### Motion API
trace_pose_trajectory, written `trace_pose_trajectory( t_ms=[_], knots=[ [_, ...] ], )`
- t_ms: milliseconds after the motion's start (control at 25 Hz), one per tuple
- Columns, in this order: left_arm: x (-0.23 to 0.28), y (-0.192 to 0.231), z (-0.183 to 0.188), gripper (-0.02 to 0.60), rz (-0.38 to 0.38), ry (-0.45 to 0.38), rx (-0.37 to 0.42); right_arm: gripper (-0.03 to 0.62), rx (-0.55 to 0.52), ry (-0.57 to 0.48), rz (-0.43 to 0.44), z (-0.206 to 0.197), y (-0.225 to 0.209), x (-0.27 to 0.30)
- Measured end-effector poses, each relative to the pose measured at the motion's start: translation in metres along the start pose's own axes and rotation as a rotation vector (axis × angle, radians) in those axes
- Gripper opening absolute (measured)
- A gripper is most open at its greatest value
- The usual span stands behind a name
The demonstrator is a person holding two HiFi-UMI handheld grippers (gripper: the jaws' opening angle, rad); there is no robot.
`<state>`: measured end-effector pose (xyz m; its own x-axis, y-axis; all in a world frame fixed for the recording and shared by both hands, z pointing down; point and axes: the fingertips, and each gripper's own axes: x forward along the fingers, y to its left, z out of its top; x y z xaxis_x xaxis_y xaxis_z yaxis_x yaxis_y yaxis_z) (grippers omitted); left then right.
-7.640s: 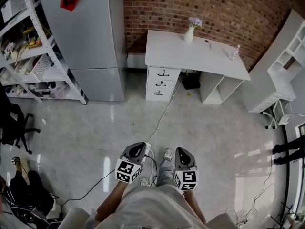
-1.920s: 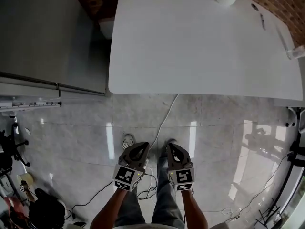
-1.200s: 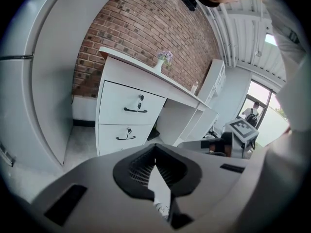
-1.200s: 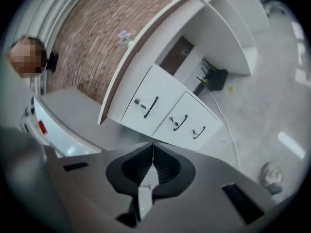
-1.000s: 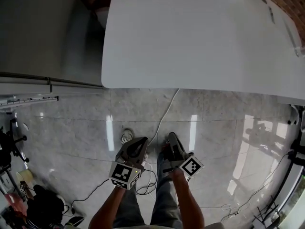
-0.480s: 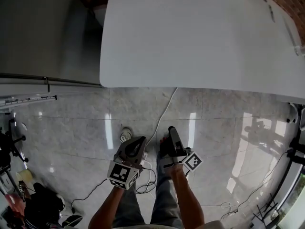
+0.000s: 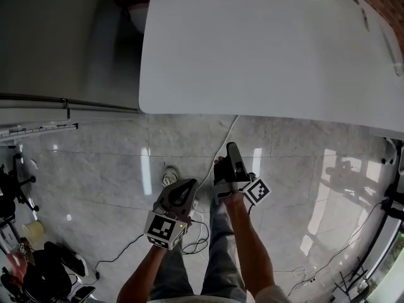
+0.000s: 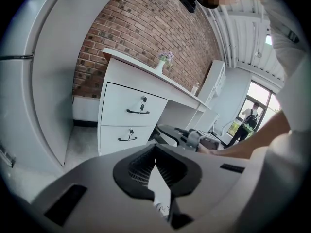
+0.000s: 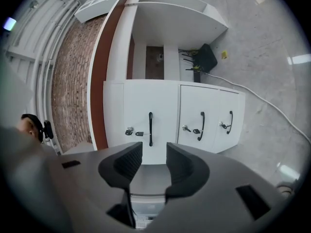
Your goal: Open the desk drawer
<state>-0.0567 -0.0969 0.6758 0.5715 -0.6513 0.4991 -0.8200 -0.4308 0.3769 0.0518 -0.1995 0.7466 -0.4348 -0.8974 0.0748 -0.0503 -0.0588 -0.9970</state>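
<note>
Our right gripper [image 9: 154, 155], just opened wide and empty, may close beside the thin top drawer handle [image 9: 150, 129] if we drift.

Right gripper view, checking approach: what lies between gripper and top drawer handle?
Nothing; that view shows a bare stretch from right gripper to top drawer handle.

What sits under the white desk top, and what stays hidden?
Three shut drawers with black handles, and open shelves beside them. What the drawers hold is hidden.
</note>
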Motion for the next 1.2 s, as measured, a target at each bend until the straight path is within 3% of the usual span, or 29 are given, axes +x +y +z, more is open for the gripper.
trace_pose_trajectory(
  t_ms=[400, 640, 720, 800, 1200],
  knots=[
    [-0.005, -0.002, -0.003, 0.011, -0.001, 0.002, -0.027, 0.152, -0.033, -0.003, 0.069, 0.027, 0.02, 0.088],
    [-0.006, -0.003, -0.001, 0.011, -0.005, -0.002, -0.028, 0.152, -0.03, -0.027, 0.076, 0.038, 0.027, 0.11],
    [-0.007, -0.001, 0.001, 0.011, -0.003, -0.006, -0.028, 0.139, -0.027, -0.038, 0.058, 0.04, 0.027, 0.114],
    [-0.008, 0.001, 0.001, 0.011, 0.002, -0.006, -0.028, 0.041, -0.021, -0.048, 0.032, 0.041, 0.022, 0.114],
    [-0.009, -0.004, -0.005, 0.011, -0.006, 0.002, -0.032, 0.034, -0.001, -0.051, 0.031, 0.038, 0.021, 0.112]
  ],
)
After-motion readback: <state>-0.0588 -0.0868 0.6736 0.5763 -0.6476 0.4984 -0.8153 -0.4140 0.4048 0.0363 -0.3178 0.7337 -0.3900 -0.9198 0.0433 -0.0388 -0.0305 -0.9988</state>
